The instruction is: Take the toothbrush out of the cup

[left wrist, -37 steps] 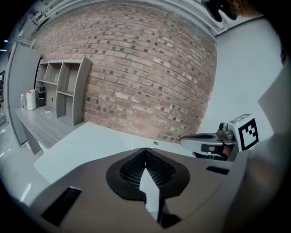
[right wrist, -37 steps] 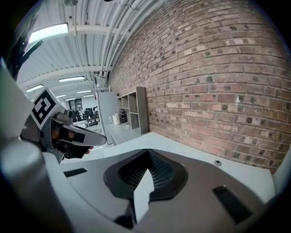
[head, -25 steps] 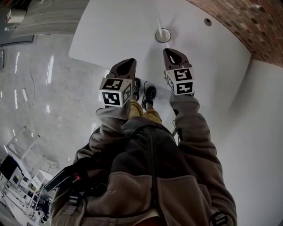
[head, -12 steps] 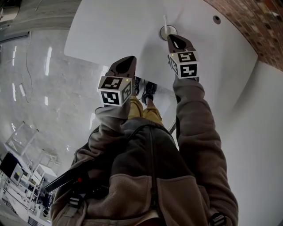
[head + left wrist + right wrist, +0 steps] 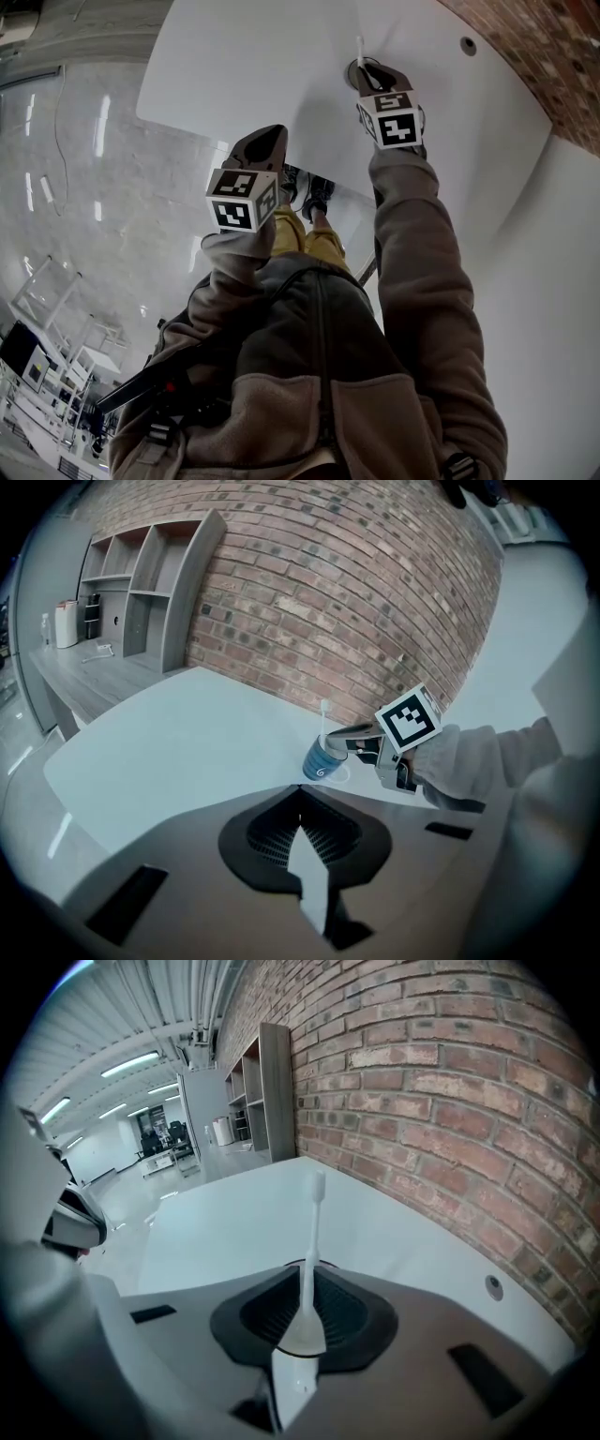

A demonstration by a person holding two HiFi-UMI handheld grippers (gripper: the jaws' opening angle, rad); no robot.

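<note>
Our stock, L to R. Our left gripper (image 5: 270,139) (image 5: 299,810): jaws together, nothing betw. them, held over near edge of white round tabletop (image 5: 253,56). Blue round cup (image 5: 322,764) w/ white swirl mark: on tabletop, far side. Slim white toothbrush (image 5: 311,1232) (image 5: 324,719): upright in cup, head up. Our right gripper (image 5: 367,71) (image 5: 302,1283): at cup rim, jaws clamped on toothbrush handle. Red brick wall (image 5: 450,1082): beyond.
</note>
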